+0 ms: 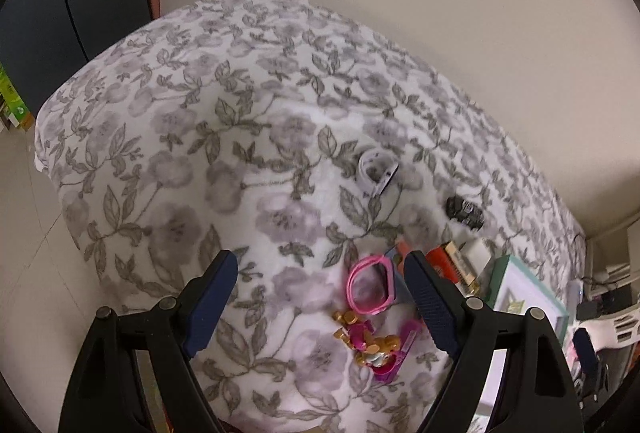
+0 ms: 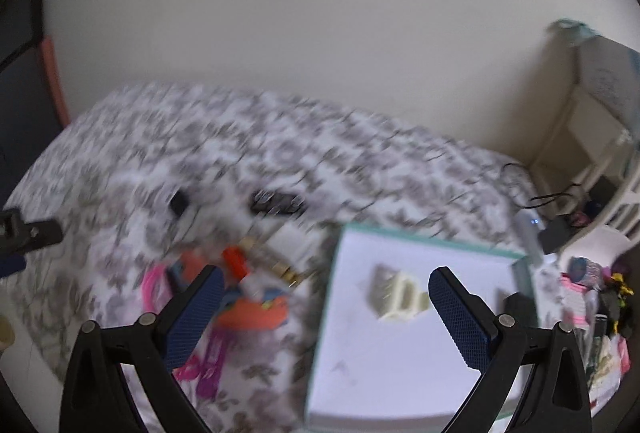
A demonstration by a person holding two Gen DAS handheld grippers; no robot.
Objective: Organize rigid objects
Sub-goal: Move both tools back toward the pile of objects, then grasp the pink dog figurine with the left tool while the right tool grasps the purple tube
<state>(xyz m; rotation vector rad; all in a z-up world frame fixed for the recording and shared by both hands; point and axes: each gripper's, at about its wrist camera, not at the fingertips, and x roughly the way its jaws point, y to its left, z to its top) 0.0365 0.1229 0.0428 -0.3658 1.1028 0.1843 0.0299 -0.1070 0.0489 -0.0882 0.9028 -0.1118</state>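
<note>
Hovering with jaws spread and empty, the left tool [image 1: 320, 297] is aimed at the pink ring [image 1: 370, 289] lying on the bed [image 1: 180, 137] beside a toy [image 1: 370, 345]. The right tool [image 2: 326, 313], likewise spread, is held over the box [image 2: 400, 353]. The ring could be pressed into soft bedding and missed, or the toy snagged.

I see a white bedspread [image 1: 200, 137] with grey-lilac flowers, a pink ring [image 1: 370, 289], a white box lid edged in teal [image 2: 404, 333], and dark blue pads [image 1: 212, 301].
</note>
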